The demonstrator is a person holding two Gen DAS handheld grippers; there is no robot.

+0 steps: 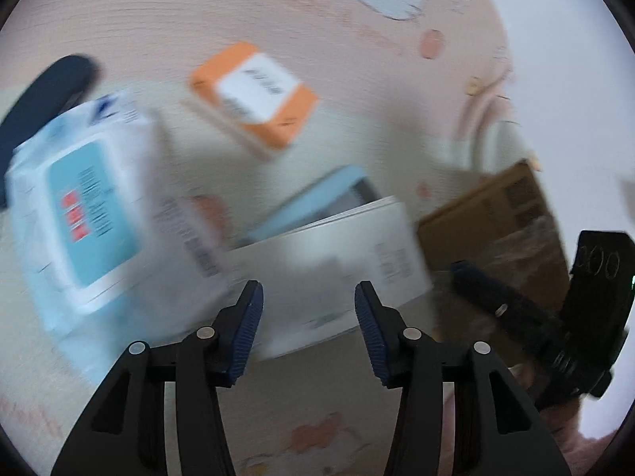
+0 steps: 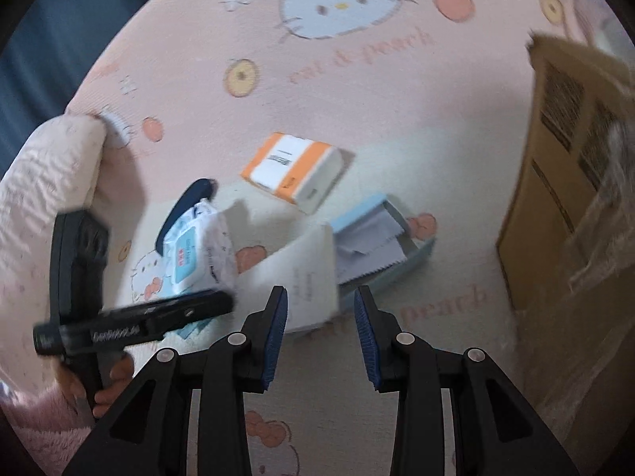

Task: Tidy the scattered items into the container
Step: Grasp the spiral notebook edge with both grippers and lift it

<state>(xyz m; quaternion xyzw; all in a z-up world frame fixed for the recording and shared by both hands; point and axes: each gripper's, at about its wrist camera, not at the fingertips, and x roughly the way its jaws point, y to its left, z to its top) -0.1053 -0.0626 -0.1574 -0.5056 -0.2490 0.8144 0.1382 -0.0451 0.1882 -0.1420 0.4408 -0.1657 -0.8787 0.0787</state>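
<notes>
Scattered items lie on a pink cartoon-print mat. A white and teal wet-wipes pack (image 1: 79, 214) (image 2: 198, 250) lies at the left. A white booklet (image 1: 337, 265) (image 2: 305, 281) leans on a light blue box (image 1: 317, 198) (image 2: 381, 246) with grey cloth inside. An orange and white box (image 1: 258, 95) (image 2: 295, 170) lies farther back. A brown cardboard box (image 1: 500, 230) (image 2: 571, 174) stands at the right. My left gripper (image 1: 308, 317) is open and empty, just in front of the booklet. My right gripper (image 2: 320, 317) is open and empty, near the booklet's front edge.
A dark blue object (image 1: 43, 91) (image 2: 186, 206) lies behind the wipes pack. The right gripper's body (image 1: 555, 317) shows at the right of the left wrist view. The left gripper's body (image 2: 119, 325) and a pink sleeve (image 2: 43, 198) show at the left of the right wrist view.
</notes>
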